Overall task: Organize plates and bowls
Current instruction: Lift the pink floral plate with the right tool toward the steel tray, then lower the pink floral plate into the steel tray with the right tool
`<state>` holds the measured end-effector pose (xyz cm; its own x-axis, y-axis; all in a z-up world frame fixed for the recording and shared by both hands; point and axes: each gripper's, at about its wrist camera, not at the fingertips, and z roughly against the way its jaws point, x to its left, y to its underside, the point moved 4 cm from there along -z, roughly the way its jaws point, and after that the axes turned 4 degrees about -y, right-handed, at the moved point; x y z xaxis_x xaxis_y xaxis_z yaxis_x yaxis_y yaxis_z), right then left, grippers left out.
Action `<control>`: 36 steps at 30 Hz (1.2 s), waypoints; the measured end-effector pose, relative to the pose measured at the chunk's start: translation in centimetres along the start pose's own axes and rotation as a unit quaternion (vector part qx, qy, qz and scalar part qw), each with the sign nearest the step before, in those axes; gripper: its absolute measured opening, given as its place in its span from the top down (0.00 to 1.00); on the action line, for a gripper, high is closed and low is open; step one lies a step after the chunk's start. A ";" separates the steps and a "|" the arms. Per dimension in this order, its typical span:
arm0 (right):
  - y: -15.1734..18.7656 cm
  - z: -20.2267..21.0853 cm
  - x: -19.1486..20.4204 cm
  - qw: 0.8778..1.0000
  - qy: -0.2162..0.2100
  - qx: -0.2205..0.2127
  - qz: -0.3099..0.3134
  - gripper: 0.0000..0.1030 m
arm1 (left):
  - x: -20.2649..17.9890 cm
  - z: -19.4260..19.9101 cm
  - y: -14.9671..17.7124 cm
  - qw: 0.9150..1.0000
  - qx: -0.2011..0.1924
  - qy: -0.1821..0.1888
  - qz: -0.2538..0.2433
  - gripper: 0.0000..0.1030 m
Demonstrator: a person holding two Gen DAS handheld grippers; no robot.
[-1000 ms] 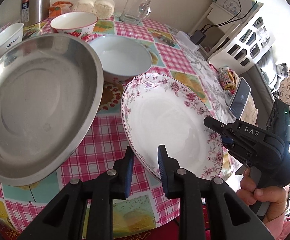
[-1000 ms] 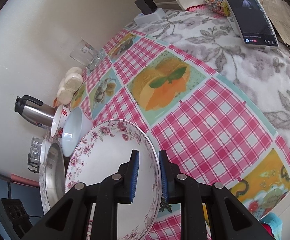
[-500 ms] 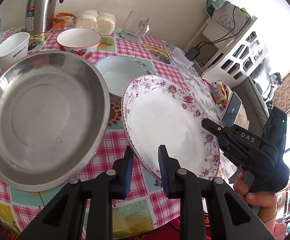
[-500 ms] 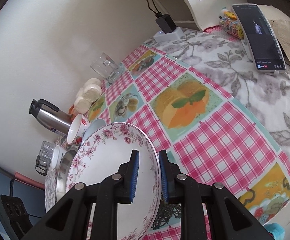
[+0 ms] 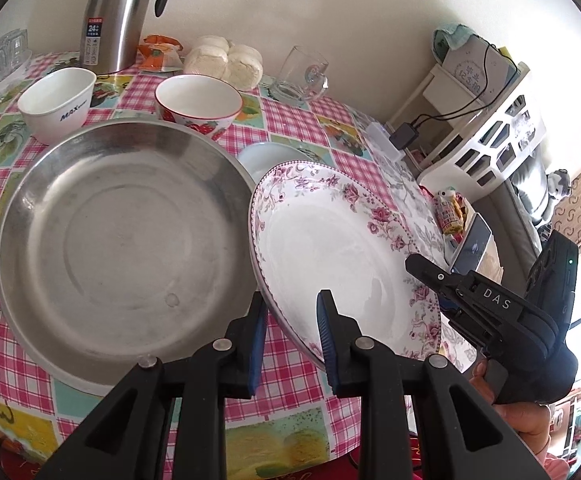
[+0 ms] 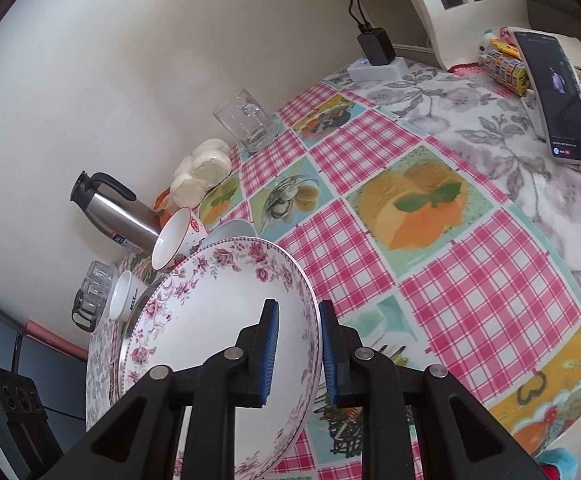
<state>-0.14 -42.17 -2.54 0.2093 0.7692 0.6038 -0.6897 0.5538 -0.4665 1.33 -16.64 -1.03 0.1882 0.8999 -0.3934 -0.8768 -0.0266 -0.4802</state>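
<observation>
Nearest, my left tongs [image 5: 290,334] and right tongs [image 6: 296,354] each clamp the floral plate [image 5: 342,256] by its rim, tilted above the desk [image 6: 470,300], with the steel pan [image 5: 118,240] left and bowls beyond.

In the left wrist view, the pale blue round bowl [image 5: 268,156] at twelve o'clock of the pink-flowered white porcelain plate [image 5: 330,248] shows only a sliver; the plate and the round stainless-steel dish [image 5: 122,240] cover the rest. The upright smartphone [image 5: 472,244] at three o'clock is partly behind the black right gripper [image 5: 414,264]. In the right wrist view, the plate hides most of the steel dish, and the phone's screen [image 6: 558,92] text is too small to read.
</observation>
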 end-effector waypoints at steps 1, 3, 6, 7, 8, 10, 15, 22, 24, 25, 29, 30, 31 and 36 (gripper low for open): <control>0.0 -0.1 0.3 1.000 -0.001 0.000 0.001 0.79 | 0.2 0.2 0.0 1.000 -0.002 0.000 0.003 0.75; 0.2 -0.2 0.9 1.000 -0.002 0.001 0.004 0.79 | 0.7 0.5 -0.2 1.000 -0.006 -0.001 0.009 0.75; 0.3 -0.6 2.0 1.000 -0.003 0.002 0.014 0.79 | 1.6 1.1 -0.5 1.000 -0.013 -0.004 0.021 0.75; 0.4 -0.7 2.3 1.000 -0.004 0.001 0.018 0.79 | 1.8 1.2 -0.6 1.000 -0.014 -0.004 0.024 0.75; 0.4 -0.8 2.7 1.000 -0.006 0.001 0.022 0.79 | 2.1 1.4 -0.8 0.999 -0.017 -0.003 0.029 0.75; 0.6 -1.1 3.4 1.000 -0.008 0.002 0.028 0.79 | 2.8 1.7 -1.1 0.999 -0.021 -0.002 0.039 0.75; 0.9 -1.8 5.5 0.999 -0.012 0.004 0.045 0.79 | 4.6 2.4 -1.3 0.998 -0.028 -0.006 0.063 0.75; 1.7 -3.6 8.3 0.997 -0.022 0.021 0.072 0.79 | 8.2 3.4 -2.0 0.993 -0.032 0.004 0.117 0.75; 1.9 -4.0 9.1 0.996 -0.025 0.024 0.078 0.79 | 9.1 3.8 -2.4 0.991 -0.036 0.008 0.132 0.75; 2.0 -4.2 9.5 0.996 -0.027 0.025 0.081 0.79 | 9.6 4.0 -2.5 0.990 -0.039 0.010 0.138 0.75; 2.6 -5.0 10.9 0.994 -0.033 0.034 0.095 0.79 | 11.1 4.6 -2.8 0.987 -0.046 0.007 0.155 0.75; 2.8 -5.2 11.3 0.994 -0.036 0.037 0.098 0.79 | 11.5 4.8 -2.9 0.986 -0.047 0.008 0.158 0.75; 3.0 -5.3 11.5 0.994 -0.038 0.038 0.099 0.79 | 11.9 5.0 -2.9 0.986 -0.047 0.008 0.160 0.75; 3.7 -6.3 12.7 0.993 -0.043 0.047 0.100 0.79 | 13.4 5.6 -3.1 0.986 -0.049 -0.005 0.160 0.75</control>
<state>4.37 -28.37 -0.71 0.0045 0.8280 0.5606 -0.7743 0.3577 -0.5221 4.08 -2.05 -0.48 -0.0963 0.8431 -0.5290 -0.8431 -0.3516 -0.4069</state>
